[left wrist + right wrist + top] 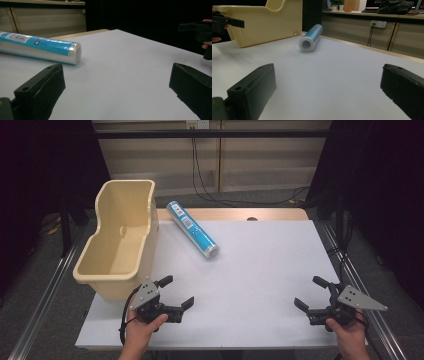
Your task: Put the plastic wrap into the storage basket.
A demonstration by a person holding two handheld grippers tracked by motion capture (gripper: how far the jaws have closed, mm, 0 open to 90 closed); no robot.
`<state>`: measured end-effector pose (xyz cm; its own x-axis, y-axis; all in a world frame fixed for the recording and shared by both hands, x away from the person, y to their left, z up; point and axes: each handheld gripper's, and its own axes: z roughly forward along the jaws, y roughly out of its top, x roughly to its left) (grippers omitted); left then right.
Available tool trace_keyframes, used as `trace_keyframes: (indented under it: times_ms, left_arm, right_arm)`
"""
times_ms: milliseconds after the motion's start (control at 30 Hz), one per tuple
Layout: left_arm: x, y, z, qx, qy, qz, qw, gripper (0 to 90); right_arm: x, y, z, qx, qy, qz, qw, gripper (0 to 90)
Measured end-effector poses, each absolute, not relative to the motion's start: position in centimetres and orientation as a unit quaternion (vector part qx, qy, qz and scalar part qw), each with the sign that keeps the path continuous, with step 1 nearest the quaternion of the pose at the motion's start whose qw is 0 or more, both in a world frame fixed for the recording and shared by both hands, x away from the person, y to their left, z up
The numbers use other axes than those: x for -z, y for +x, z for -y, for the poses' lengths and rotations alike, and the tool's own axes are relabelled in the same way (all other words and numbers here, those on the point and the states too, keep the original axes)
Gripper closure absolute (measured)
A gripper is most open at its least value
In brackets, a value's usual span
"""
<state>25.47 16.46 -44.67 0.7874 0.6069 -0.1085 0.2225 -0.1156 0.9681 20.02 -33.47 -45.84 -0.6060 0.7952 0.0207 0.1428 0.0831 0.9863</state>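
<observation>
While we hold left hand-held gripper (176, 292) and right hand-held gripper (309, 292) spread wide, both empty, blue roll (193, 229) lies far off on surface (260, 270), beside yellow tub (120, 240). Roll round: bad push, it rolls away. Squeeze hard, wrap dents.

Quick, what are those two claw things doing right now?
Left gripper: open, holding nothing, above the table.
Right gripper: open, holding nothing, above the table.
</observation>
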Motion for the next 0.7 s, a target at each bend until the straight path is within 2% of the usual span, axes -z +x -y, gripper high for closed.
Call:
trace_keyframes:
  times_ms: [400,700]
  left_arm:
    - [43.7,26.8,-14.3,-0.158,0.742,-0.306,0.575,0.0]
    - [42.7,30.9,-11.2,-0.159,0.742,-0.334,0.559,0.0]
  right_arm:
    - [45.8,19.9,33.7,-0.576,0.351,-0.683,0.281,0.0]
    - [45.8,19.9,33.5,-0.573,0.349,-0.686,0.28,0.0]
